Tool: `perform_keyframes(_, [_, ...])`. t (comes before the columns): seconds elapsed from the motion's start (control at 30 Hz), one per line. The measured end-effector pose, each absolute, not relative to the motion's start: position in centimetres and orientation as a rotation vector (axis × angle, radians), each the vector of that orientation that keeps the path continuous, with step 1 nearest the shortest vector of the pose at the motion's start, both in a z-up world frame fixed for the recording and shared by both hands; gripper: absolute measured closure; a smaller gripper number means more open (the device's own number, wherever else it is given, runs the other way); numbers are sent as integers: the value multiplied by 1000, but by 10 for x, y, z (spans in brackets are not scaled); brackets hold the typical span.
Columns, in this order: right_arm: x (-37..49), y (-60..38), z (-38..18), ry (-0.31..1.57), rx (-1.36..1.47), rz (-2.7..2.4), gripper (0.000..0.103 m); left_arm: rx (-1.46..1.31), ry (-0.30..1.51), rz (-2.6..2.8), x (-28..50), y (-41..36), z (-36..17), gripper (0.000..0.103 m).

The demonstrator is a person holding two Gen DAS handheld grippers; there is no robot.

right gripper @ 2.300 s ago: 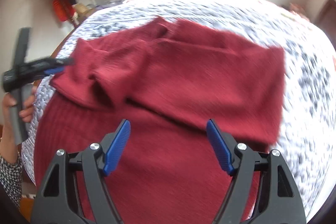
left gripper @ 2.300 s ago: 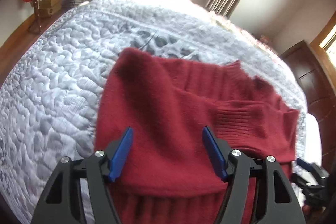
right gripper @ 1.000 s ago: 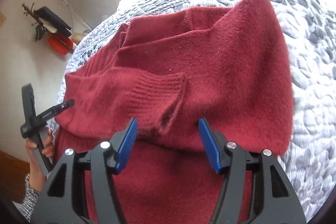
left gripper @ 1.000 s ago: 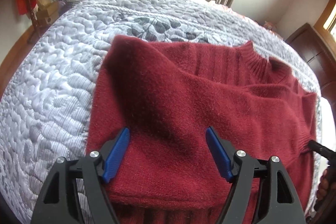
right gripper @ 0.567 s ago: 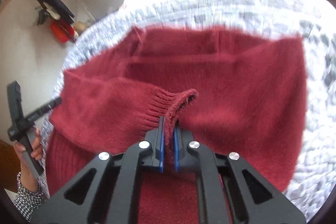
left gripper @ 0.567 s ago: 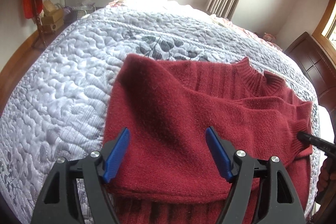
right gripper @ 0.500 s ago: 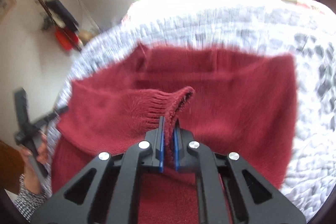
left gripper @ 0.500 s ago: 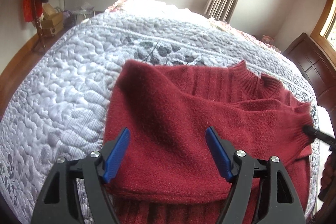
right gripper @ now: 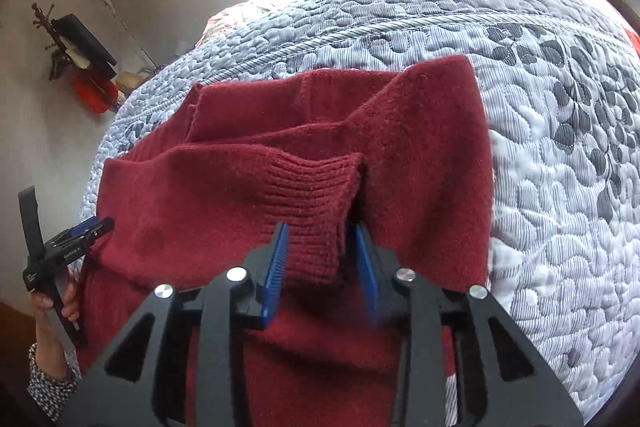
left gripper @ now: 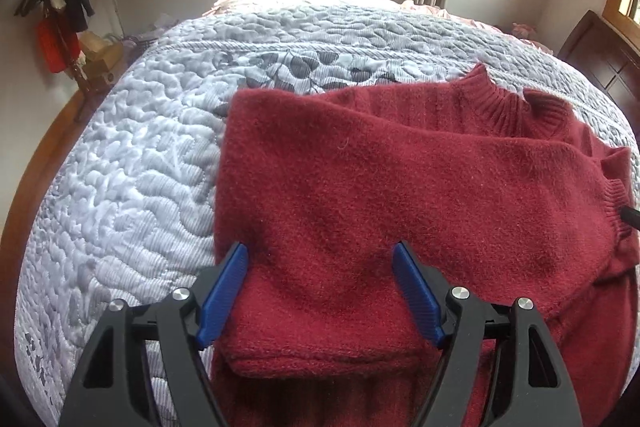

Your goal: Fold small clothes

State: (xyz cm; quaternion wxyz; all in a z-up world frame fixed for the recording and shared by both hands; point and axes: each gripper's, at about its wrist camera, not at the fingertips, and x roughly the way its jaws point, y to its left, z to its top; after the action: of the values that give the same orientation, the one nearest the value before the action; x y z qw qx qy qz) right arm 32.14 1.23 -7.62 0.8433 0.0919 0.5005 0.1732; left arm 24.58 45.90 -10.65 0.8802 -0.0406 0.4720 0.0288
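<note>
Red sweater point(left gripper: 400, 195) lies on the quilted bedspread point(left gripper: 132, 163), sleeves crossed over the chest, collar toward the far side of the bed. Right gripper point(right gripper: 322, 251): blue pads set narrowly either side of the ribbed cuff point(right gripper: 316, 203); a sliver of gap shows on the right pad's side, blurred, so cannot tell whether the knit is pinched or just released. Left gripper point(left gripper: 320, 291): jaws wide, empty, hovering low over the near left part of the folded sleeve layer. Risks, as judged: (1) if the cuff is only lightly caught, any pull drags the sleeve off its line and opens the fold; (2) fuzzy knit may snag on the ridged pads when the gripper backs away, lifting the cuff; (3) left gripper descending off-centre could rumple the flat layer beneath. Cuff currently bulges upward, not lying flat, so the next fold may trap a lump.
</note>
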Motion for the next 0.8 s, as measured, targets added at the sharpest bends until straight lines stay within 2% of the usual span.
perform_keyframes(0.13, [314, 10, -76, 1111, 197, 384, 68, -107, 952, -4, 235, 452, -92, 27])
perform_keyframes(0.2, [314, 15, -79, 1127, 159, 360, 83, -98, 966, -24, 232, 446, -94, 27])
perform_keyframes(0.27, [310, 15, -77, 1119, 142, 356, 90, -82, 983, -30, 231, 442, -101, 27])
perform_keyframes(0.5, [311, 12, -93, 1151, 144, 321, 90, 12, 1009, -10, 235, 437, -120, 27])
perform_keyframes(0.7, [313, 15, -102, 1138, 139, 296, 91, -25, 1026, -32, 240, 444, -125, 26])
perform_keyframes(0.8, [310, 14, -97, 1127, 155, 298, 87, -47, 1013, -36, 237, 447, -119, 29])
